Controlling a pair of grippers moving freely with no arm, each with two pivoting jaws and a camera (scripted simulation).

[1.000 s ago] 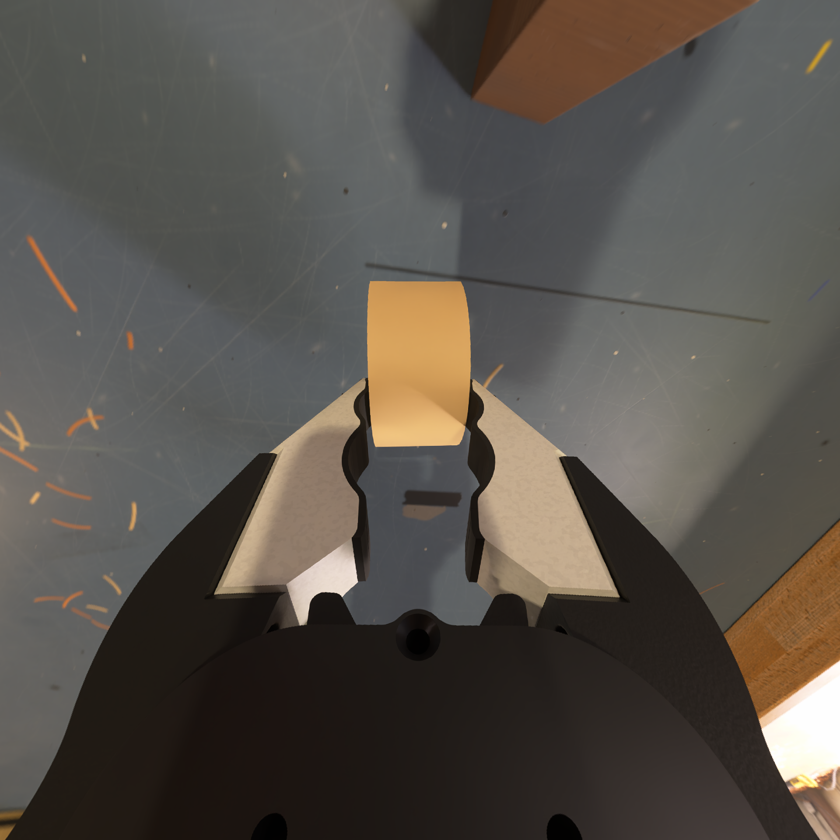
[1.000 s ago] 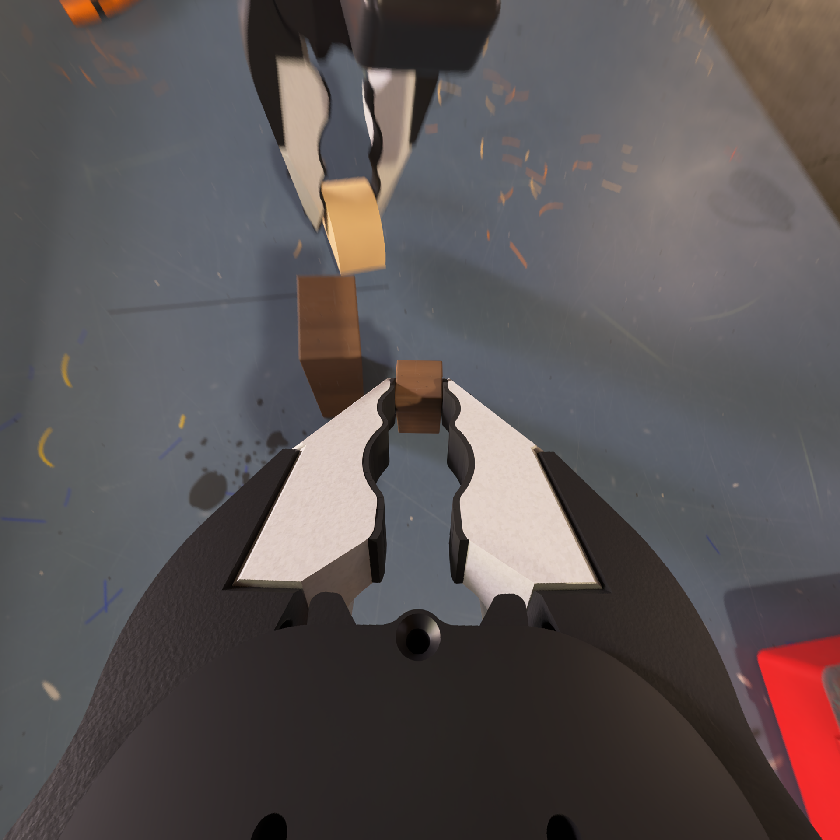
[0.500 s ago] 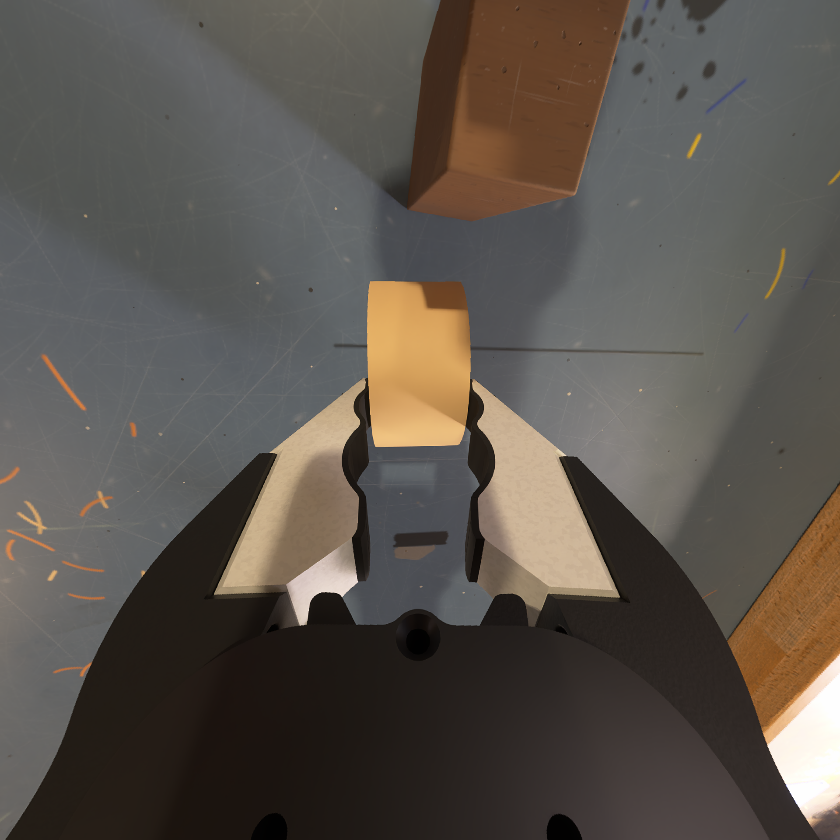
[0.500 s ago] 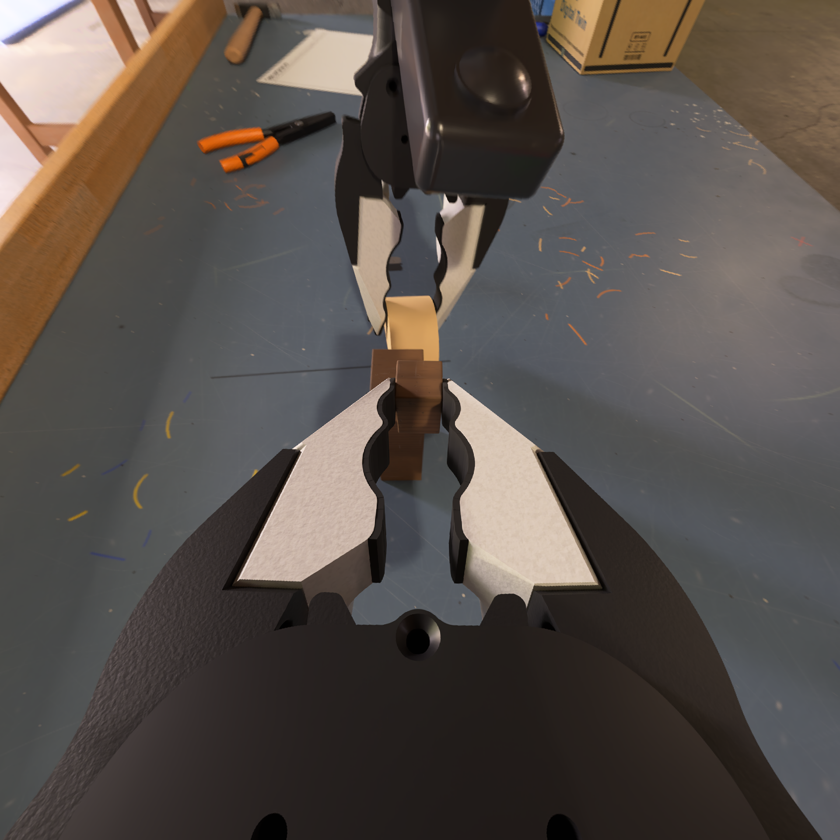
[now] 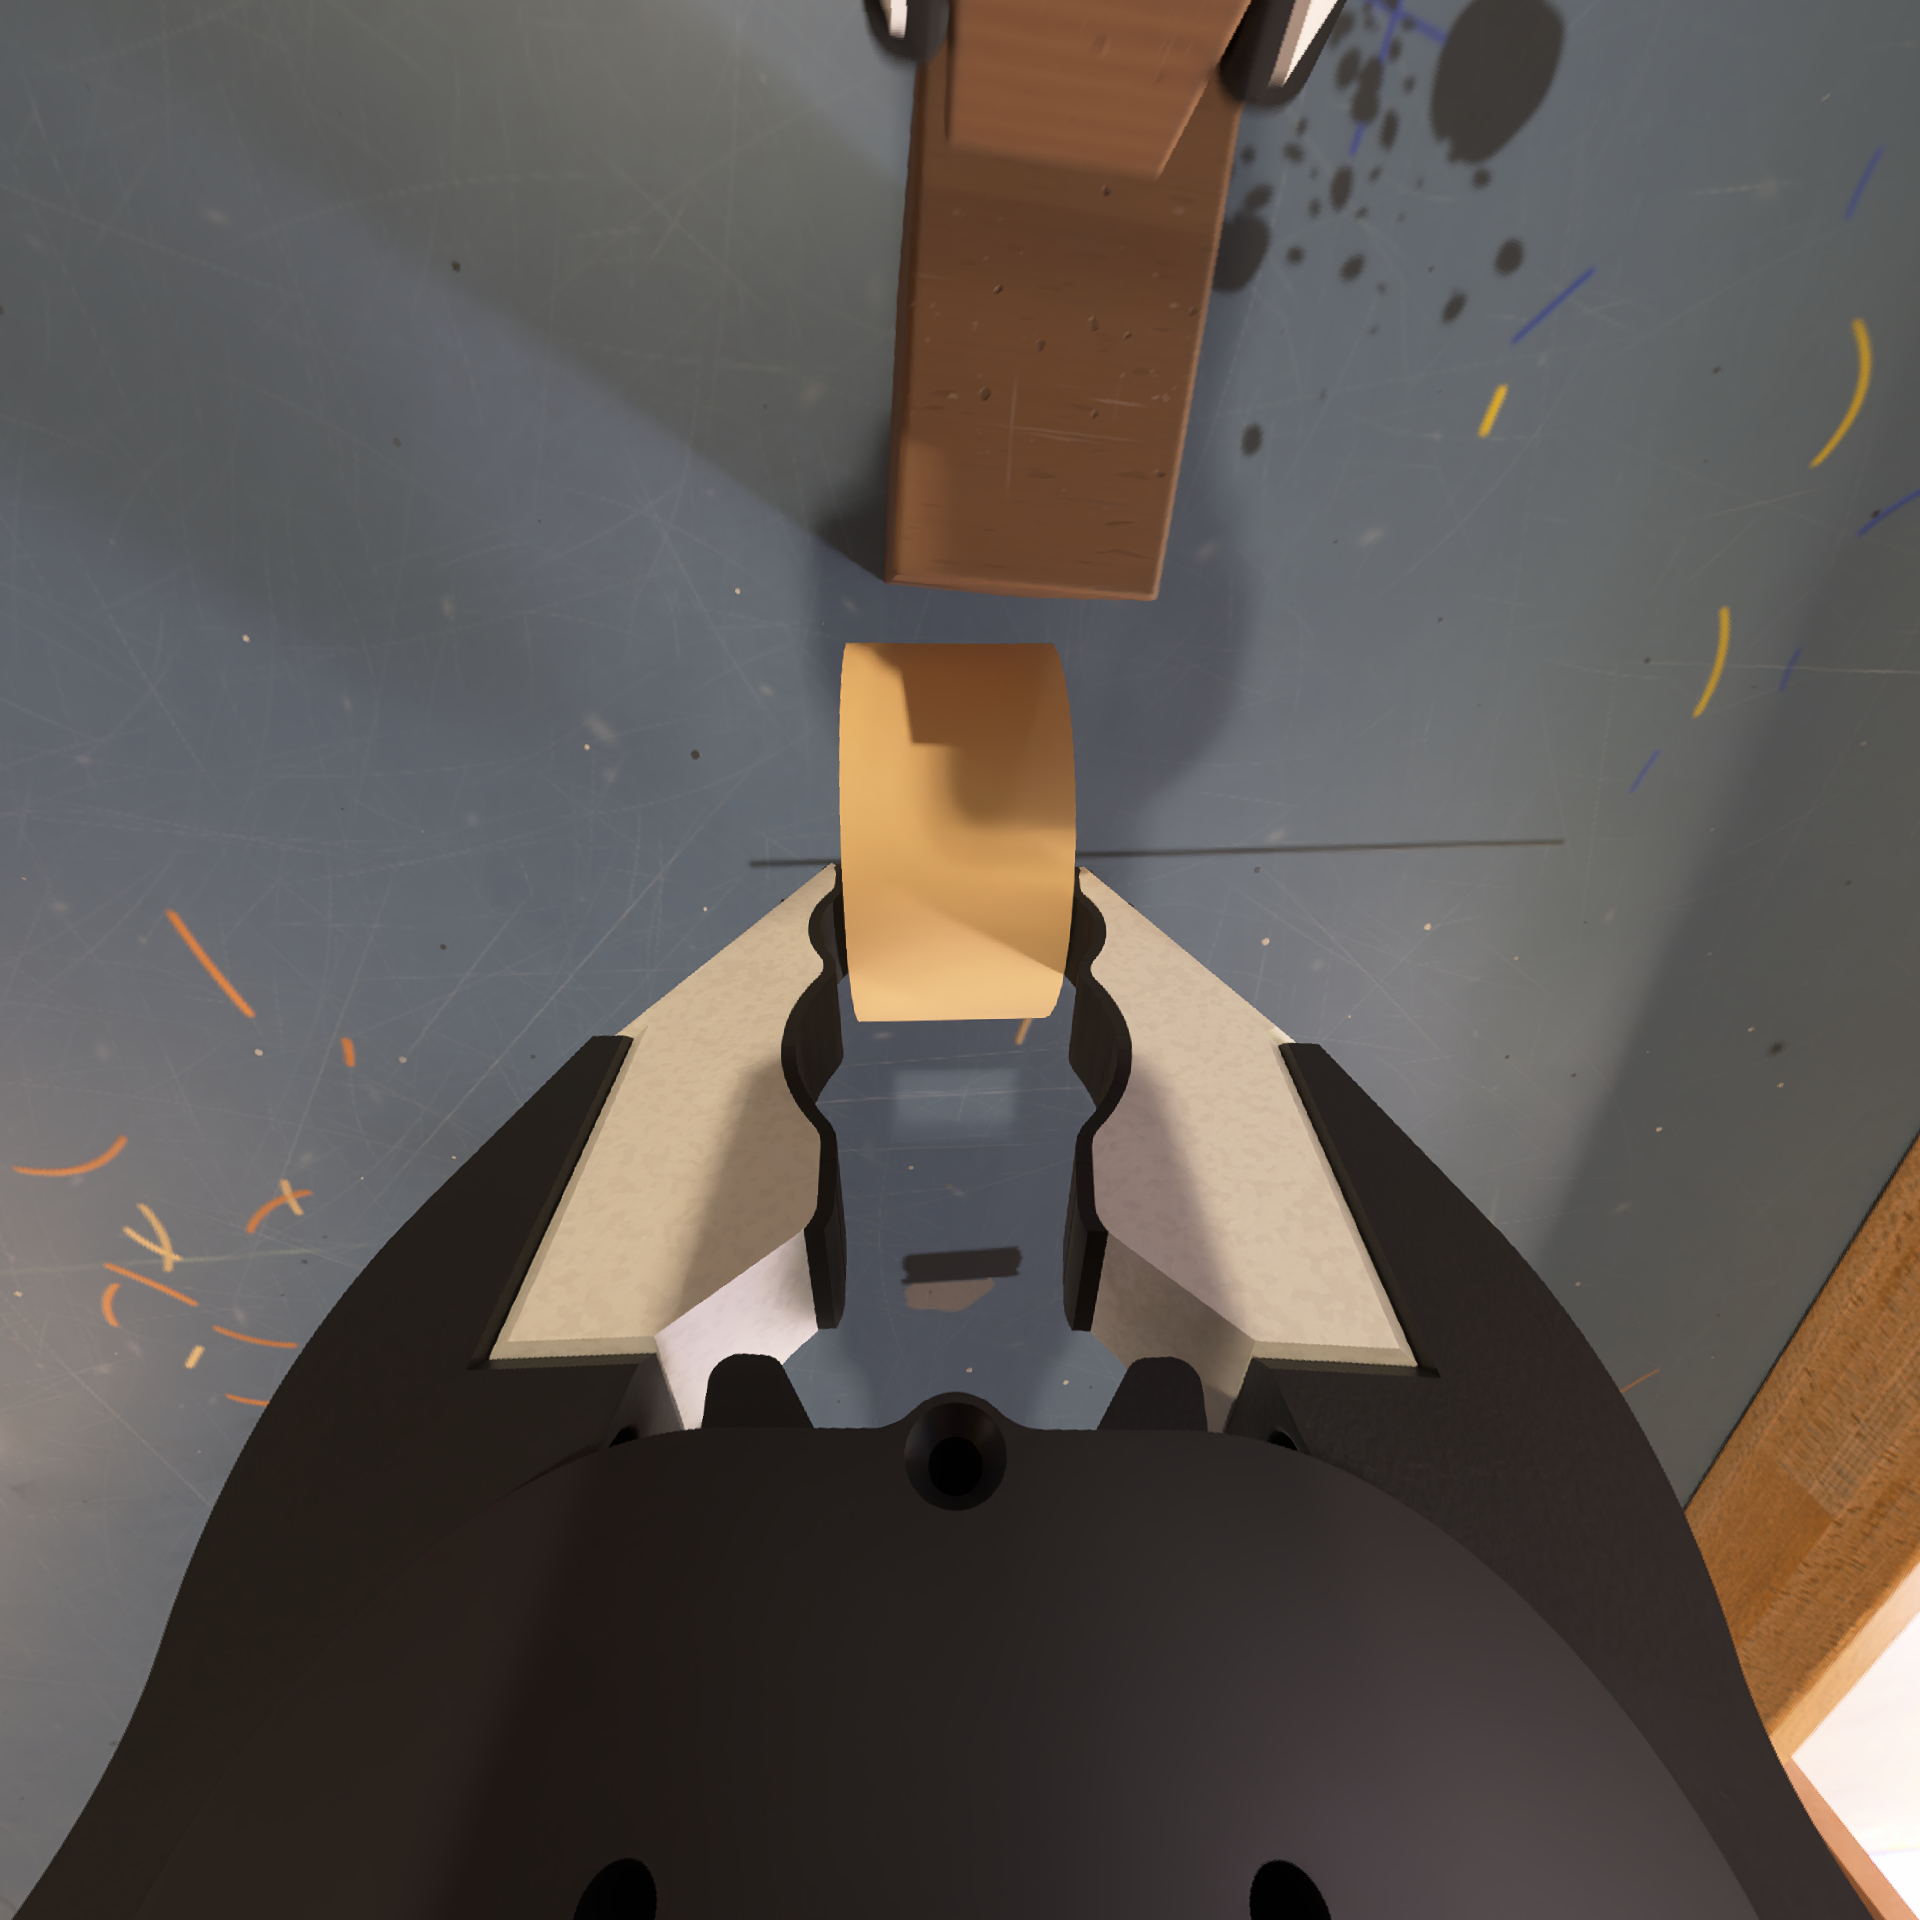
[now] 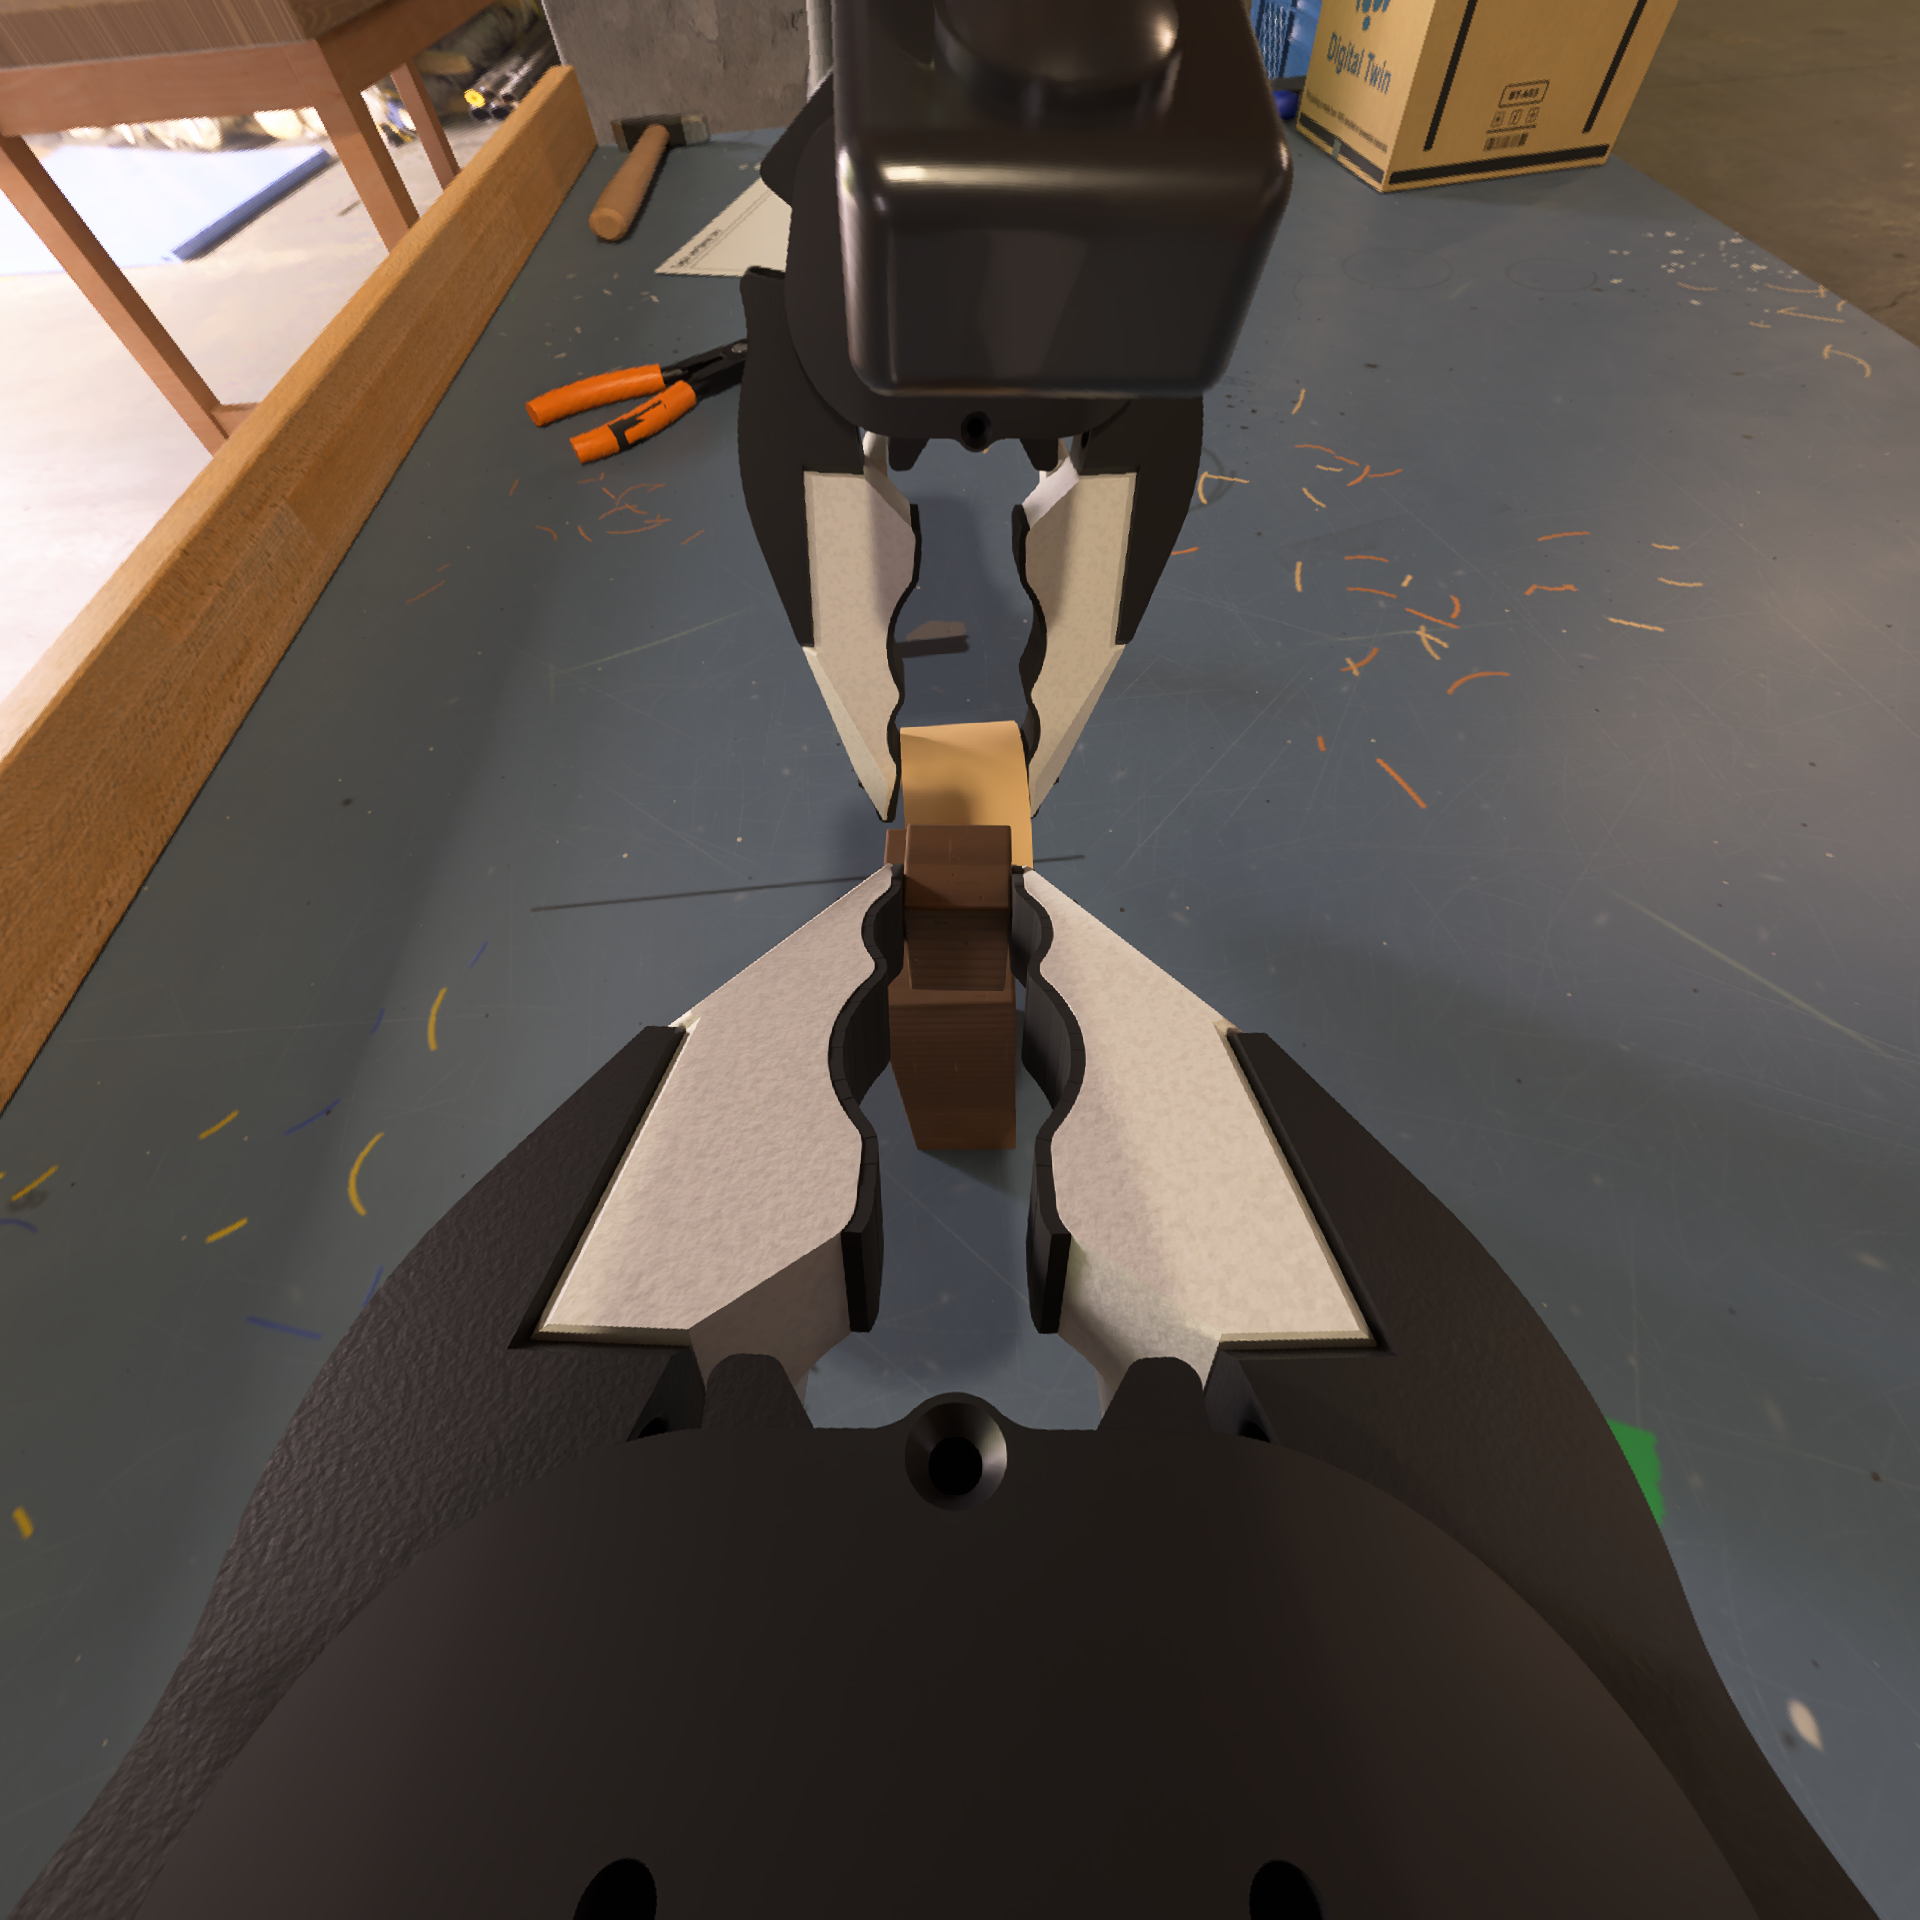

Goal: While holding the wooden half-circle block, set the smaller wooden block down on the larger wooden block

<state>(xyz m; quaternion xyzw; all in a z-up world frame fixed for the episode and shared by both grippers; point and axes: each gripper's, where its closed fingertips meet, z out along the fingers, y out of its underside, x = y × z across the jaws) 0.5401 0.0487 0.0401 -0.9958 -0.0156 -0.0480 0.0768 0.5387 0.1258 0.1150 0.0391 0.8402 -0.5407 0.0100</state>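
Observation:
My left gripper [image 5: 956, 873] is shut on the pale wooden half-circle block [image 5: 954, 831] and holds it above the bench, just short of the larger brown block [image 5: 1039, 364]. My right gripper [image 6: 956, 883] is shut on the smaller dark block [image 6: 956, 862], which sits over the top of the upright larger block [image 6: 951, 1070]. I cannot tell whether the two blocks touch. In the right wrist view the left gripper [image 6: 961, 805] hangs opposite with the half-circle block [image 6: 961, 774] close behind the stack. The right gripper's fingertips [image 5: 1273, 52] show at the top of the left wrist view.
A wooden rail [image 6: 260, 520] runs along the left side of the blue-grey bench [image 6: 1558, 935]. Orange-handled pliers [image 6: 634, 400], a hammer [image 6: 634, 177], a paper sheet [image 6: 727, 239] and a cardboard box [image 6: 1475, 83] lie at the far end.
My right gripper carried the smaller block from beside the larger block to over its top and dropped lower. The left gripper with the half-circle block came closer to the larger block.

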